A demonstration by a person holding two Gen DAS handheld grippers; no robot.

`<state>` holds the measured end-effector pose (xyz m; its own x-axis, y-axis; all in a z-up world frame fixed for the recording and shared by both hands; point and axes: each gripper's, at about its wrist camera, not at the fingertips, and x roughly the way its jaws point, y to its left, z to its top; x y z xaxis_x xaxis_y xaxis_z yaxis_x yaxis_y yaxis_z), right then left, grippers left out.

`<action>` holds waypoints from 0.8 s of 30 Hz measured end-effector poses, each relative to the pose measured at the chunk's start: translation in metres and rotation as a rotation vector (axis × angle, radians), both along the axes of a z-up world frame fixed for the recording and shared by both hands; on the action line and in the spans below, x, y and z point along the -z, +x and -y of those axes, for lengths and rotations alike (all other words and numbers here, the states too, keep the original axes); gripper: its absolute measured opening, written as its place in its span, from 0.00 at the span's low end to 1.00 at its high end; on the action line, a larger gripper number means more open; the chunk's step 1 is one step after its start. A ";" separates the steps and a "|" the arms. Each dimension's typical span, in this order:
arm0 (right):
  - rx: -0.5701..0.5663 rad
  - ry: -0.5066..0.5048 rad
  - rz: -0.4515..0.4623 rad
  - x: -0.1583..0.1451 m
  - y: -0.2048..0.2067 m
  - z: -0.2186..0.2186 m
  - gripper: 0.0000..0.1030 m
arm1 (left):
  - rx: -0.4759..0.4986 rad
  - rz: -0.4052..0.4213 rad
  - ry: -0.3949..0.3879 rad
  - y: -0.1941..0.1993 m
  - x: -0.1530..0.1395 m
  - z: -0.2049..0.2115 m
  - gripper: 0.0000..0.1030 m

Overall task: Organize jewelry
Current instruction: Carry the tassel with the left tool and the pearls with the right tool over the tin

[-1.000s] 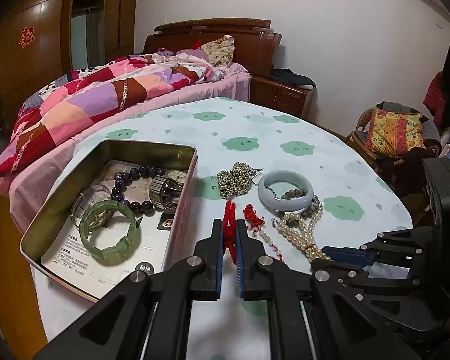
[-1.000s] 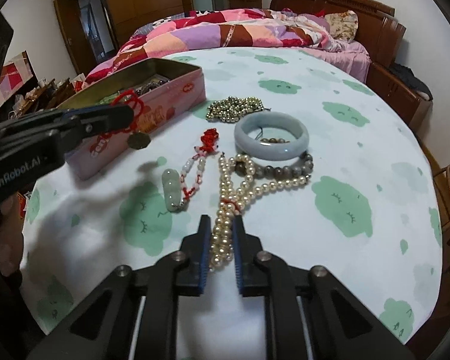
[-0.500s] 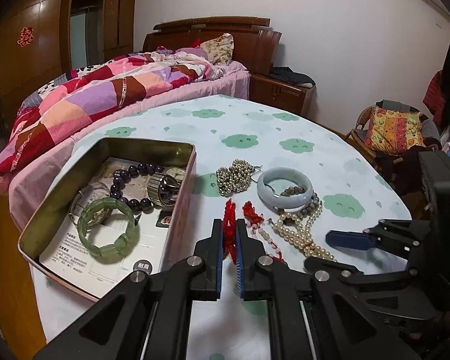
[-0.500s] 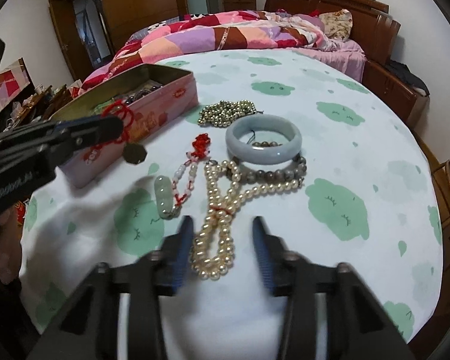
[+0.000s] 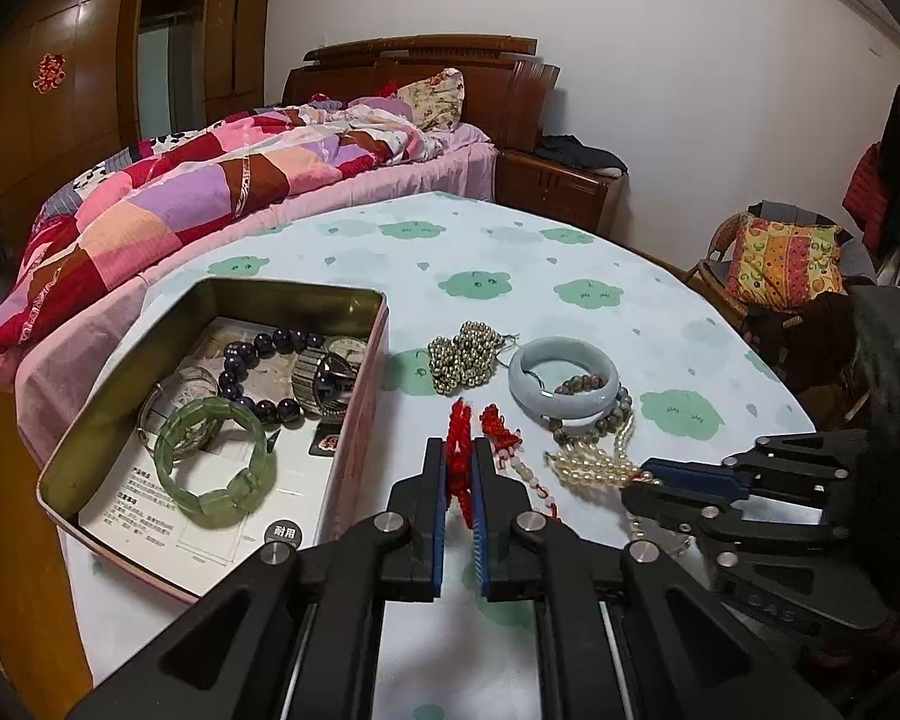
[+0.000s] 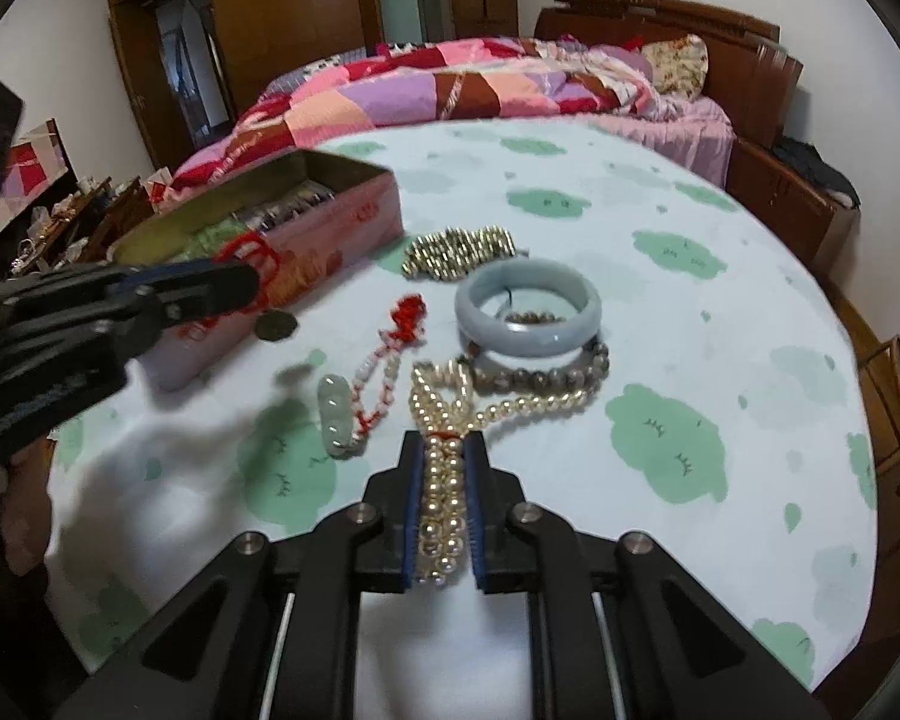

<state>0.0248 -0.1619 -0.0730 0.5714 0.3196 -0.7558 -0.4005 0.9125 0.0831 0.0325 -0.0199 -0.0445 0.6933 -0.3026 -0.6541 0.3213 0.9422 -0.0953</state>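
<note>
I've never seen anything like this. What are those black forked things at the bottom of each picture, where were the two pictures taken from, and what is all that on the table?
There is no robot: a person holds a two-finger gripper in each hand, each with a wide-angle camera looking along its fingers. One picture is from the left gripper, the other from the right gripper; each also shows in the other's view.

On the table, under a cloth with green clouds, stands an open tin box holding bracelets, among them a green bracelet. Beside it lie a heap of metal beads, a pale bangle, a grey bead bracelet and a red-corded bead charm.

The left gripper is shut on a red cord with a coin-like pendant. The right gripper is shut on a pearl necklace.
</note>
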 end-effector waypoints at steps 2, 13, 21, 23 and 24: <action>-0.005 0.011 0.018 -0.008 -0.002 0.000 0.15 | -0.001 0.007 -0.003 -0.001 -0.003 -0.001 0.06; -0.043 0.047 0.117 -0.044 -0.003 -0.012 0.14 | -0.025 0.063 -0.025 -0.006 -0.025 -0.015 0.06; -0.091 0.055 0.165 -0.058 0.002 -0.029 0.14 | -0.078 0.109 -0.022 -0.008 -0.043 -0.037 0.06; -0.103 0.060 0.180 -0.063 0.004 -0.033 0.14 | -0.098 0.119 -0.018 -0.007 -0.047 -0.044 0.06; -0.111 0.062 0.191 -0.066 0.005 -0.036 0.14 | -0.104 0.123 -0.016 -0.006 -0.049 -0.047 0.06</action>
